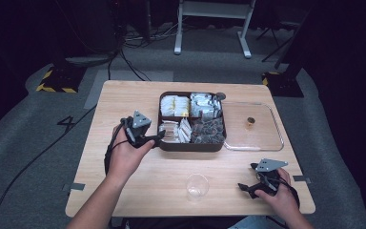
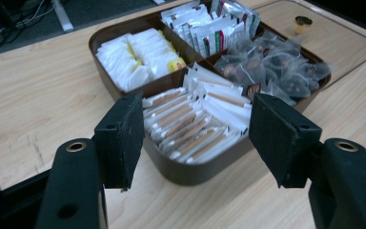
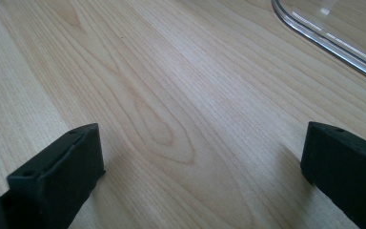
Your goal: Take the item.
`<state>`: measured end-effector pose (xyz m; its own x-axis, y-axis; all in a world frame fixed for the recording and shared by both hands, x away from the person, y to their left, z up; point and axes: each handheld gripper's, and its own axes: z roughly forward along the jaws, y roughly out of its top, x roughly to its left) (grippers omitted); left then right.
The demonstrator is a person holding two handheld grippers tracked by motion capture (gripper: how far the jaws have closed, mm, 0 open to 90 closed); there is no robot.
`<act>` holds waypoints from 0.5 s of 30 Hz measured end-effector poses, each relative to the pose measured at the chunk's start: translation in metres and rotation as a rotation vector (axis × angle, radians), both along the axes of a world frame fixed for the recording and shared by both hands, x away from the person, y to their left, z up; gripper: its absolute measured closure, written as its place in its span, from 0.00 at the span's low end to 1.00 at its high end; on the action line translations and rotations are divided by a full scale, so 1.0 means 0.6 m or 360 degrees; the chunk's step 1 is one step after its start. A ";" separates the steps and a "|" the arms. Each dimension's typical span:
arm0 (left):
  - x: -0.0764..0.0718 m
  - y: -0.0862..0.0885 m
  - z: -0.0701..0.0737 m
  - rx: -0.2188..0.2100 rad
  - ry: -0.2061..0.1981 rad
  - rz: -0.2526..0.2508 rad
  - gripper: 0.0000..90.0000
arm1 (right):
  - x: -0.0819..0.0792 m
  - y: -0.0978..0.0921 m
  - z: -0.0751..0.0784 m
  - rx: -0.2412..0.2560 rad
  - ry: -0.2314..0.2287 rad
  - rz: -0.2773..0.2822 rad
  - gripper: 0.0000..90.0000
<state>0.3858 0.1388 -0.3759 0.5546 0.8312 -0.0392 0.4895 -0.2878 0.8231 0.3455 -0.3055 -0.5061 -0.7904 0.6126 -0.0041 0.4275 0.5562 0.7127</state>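
A brown four-part box (image 1: 190, 147) stands mid-table. It holds white and yellow sachets (image 2: 138, 55) and silver packets (image 2: 209, 28) at the back. At the front are white paper packets (image 2: 195, 124) and dark tea bags (image 2: 271, 62). My left gripper (image 1: 156, 138) is open at the box's front left corner. Its jaws frame the white paper packets (image 1: 175, 131) without touching them, as the left gripper view (image 2: 195, 129) shows. My right gripper (image 1: 247, 177) is open low over bare wood (image 3: 171, 95) at the front right, empty.
A clear lid (image 1: 267, 143) lies flat just right of the box, with a small dark knob (image 1: 250, 121) on it; its rim (image 3: 333, 45) is ahead of the right gripper. A clear plastic cup (image 1: 196, 186) stands near the front edge, between the hands.
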 end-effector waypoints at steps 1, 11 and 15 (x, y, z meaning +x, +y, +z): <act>0.005 -0.003 0.002 0.0003 -0.0003 -0.0003 0.42 | 0.000 0.000 0.000 0.0000 0.0000 0.0000 0.01; 0.051 -0.034 0.008 -0.0001 0.0003 -0.0009 0.40 | 0.001 0.001 0.000 0.0001 0.0001 -0.0007 0.01; 0.072 -0.044 0.005 -0.0013 0.0012 -0.0012 0.40 | 0.001 0.001 0.000 0.0001 0.0001 -0.0008 0.01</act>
